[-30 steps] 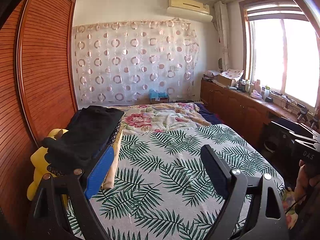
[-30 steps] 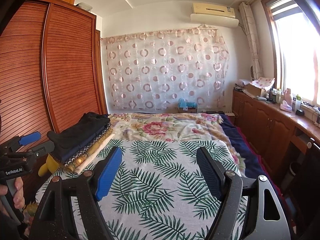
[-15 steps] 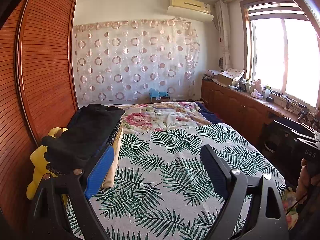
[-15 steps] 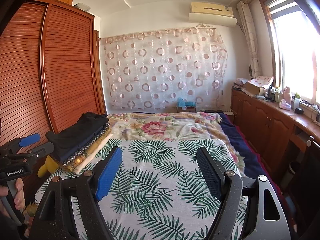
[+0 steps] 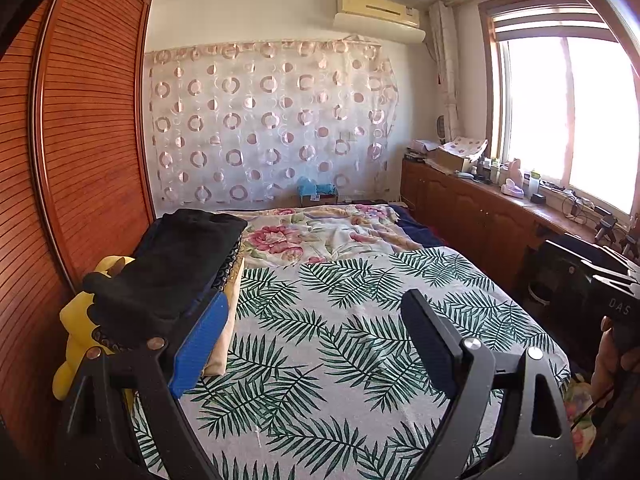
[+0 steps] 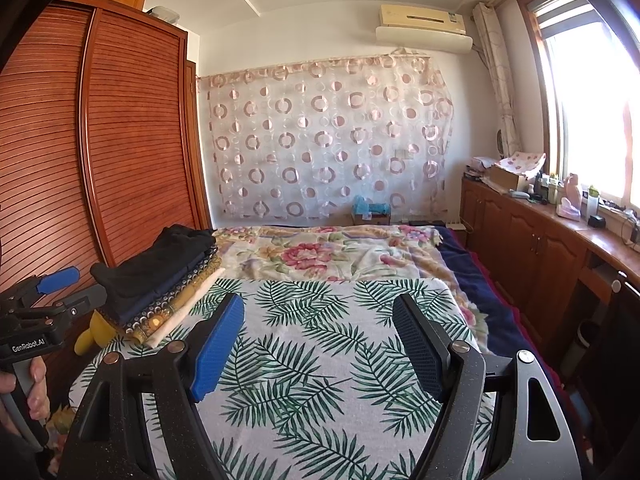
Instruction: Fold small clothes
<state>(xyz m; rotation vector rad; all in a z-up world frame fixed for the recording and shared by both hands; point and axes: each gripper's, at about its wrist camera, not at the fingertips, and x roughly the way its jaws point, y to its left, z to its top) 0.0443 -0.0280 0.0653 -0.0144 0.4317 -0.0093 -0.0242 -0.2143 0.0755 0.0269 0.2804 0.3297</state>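
Left wrist view: left gripper [image 5: 316,340] spread wide over the palm-leaf sheet [image 5: 340,320], nothing between the jaws, blue pad on one finger, dark pad on the other. Just beyond the blue-padded finger, up and to the left: stack of folded clothes [image 5: 168,272], black garment on top, navy, patterned and cream layers under it, resting on the bed's left edge beside the slatted wardrobe [image 5: 80,140]. Not touching the gripper as far as can be told; the blue pad overlaps the stack's near corner in the picture only. Long axis of the stack running along the bed, from the near end toward the far curtain [image 5: 272,120], near end slumped and rounded, far end squarer. Yellow plush toy [image 5: 76,336] wedged between stack and wardrobe. At the right edge, a hand [image 5: 612,356] gripping the other tool's handle.

Right wrist view: right gripper [image 6: 320,340] likewise spread, empty, hovering over bare leaf-print sheet. Same stack [image 6: 160,276] well off to the left and beyond the left finger, apart from it, again lying lengthwise toward the curtain. Left gripper's body and blue pad seen at the far left, held in a hand [image 6: 36,392]. Floral quilt [image 6: 320,252] farther up the bed, wooden cabinets [image 6: 532,248] under the window on the right.
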